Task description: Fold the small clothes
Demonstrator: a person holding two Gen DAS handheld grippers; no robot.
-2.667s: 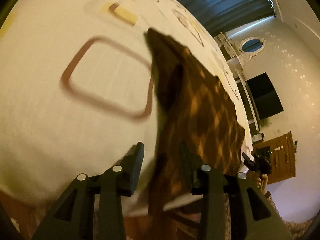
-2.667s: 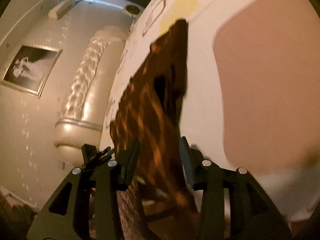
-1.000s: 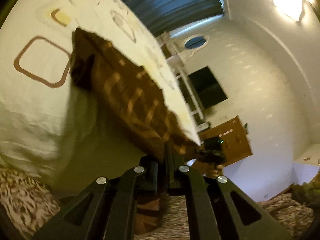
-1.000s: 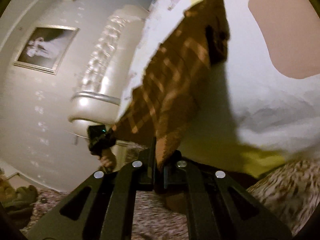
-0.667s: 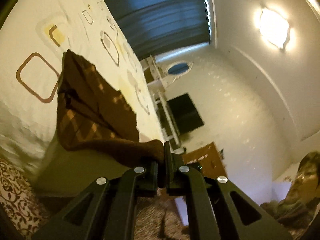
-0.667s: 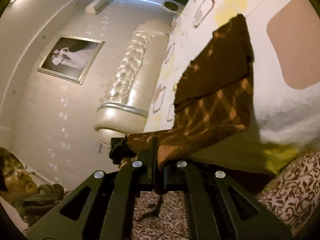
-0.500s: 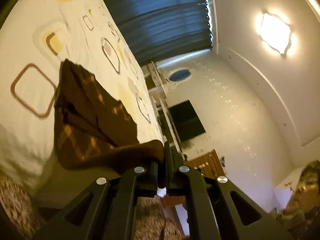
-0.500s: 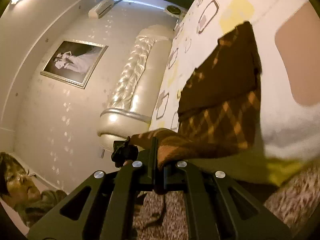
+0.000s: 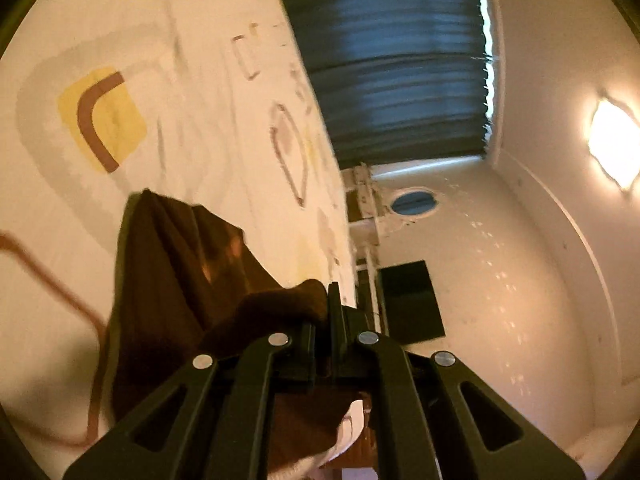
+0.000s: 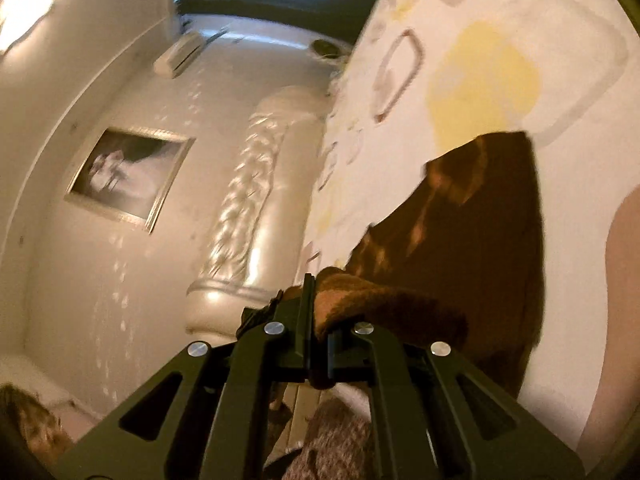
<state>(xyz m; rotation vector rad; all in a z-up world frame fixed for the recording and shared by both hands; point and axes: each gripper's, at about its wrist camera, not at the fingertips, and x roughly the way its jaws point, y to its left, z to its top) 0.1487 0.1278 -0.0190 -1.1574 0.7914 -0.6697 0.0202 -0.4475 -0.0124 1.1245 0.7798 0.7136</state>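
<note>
- Plainly, the left tongs are pressed together on an edge of the brown checked garment, the cloth bunched up against the left side of the pinch.
- Beyond that pinch the garment drapes down onto the bed, a cream cover printed with yellow and brown rounded squares; its far corner lies on the cover just below the yellow square.
- The lower part of the garment is cut off behind the left tongs' black frame, so how far it hangs over the bed's edge cannot be told.
- The right tongs are likewise clamped on an edge of the same garment, a thick roll of cloth bulging to the right of the pinch.
- In the right wrist view the garment's far end rests on the bed just below a yellow patch; the check pattern is blurred and dim.
- Left of the bed, a tufted headboard and a framed picture show on the wall, both smeared.
- A dark curtain hangs beyond the bed.
</note>
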